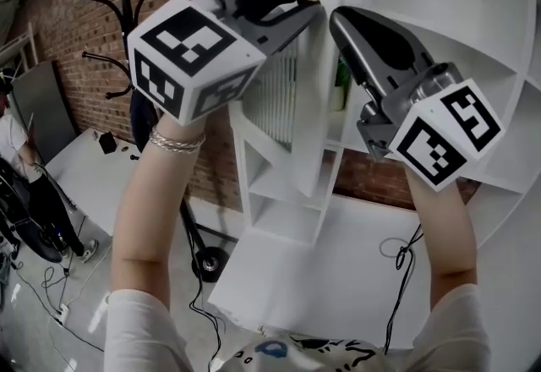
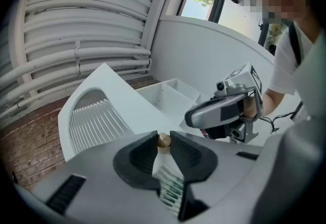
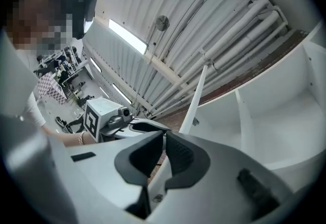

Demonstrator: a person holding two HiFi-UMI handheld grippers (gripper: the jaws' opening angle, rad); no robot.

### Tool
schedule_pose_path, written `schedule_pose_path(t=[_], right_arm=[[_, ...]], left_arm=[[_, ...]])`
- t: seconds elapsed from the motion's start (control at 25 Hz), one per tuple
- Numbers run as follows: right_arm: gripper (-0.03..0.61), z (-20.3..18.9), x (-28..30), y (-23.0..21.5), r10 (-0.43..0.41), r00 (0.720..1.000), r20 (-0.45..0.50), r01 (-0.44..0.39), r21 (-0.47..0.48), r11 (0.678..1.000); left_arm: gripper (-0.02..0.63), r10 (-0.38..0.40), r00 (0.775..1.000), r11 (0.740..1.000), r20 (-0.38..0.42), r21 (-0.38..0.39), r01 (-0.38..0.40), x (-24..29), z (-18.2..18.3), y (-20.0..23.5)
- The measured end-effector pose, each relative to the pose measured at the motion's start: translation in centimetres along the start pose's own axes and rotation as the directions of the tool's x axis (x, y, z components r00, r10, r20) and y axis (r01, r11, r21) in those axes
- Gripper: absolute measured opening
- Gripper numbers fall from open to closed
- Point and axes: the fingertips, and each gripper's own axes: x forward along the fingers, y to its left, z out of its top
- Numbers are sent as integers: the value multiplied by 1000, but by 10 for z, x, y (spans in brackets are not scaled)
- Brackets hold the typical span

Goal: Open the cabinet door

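The white cabinet (image 1: 473,32) has a door (image 1: 272,95) with a ribbed glass panel, swung partly out from the shelves. A small brass knob (image 2: 163,140) on that door sits between the jaws of my left gripper (image 2: 163,144), which is shut on it; in the head view the left gripper (image 1: 309,3) is up at the door's top corner. My right gripper (image 1: 335,20) is just right of it, at the door's free edge. In the right gripper view the thin white door edge (image 3: 197,96) runs down between the nearly touching jaws of the right gripper (image 3: 164,142).
Open white shelves (image 1: 283,193) lie below and behind the door. A white table (image 1: 338,277) with a black cable (image 1: 404,250) is underneath. A black coat stand (image 1: 127,19) rises against the brick wall (image 1: 68,15) at left. A person stands close by.
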Motion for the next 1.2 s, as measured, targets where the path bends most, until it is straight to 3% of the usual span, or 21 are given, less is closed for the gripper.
schedule_pose_path(t=[0.48, 0.72, 0.92, 1.2], right_arm=[[37, 28, 40, 51, 171, 979, 111, -169, -28, 985], [37, 30, 62, 72, 229, 963, 141, -235, 27, 972], [38, 17, 65, 90, 278, 946, 165, -293, 70, 954], [37, -9, 78, 100, 330, 922, 205, -366, 175, 914]], left_arm=[[84, 23, 1000, 991, 21, -135, -20, -71, -3, 41], [87, 49, 998, 973, 31, -226, -41, -111, -1, 64], [91, 104, 995, 966, 8, -238, -99, -140, 0, 66], [91, 186, 979, 964, -84, -175, -198, -149, -14, 72]])
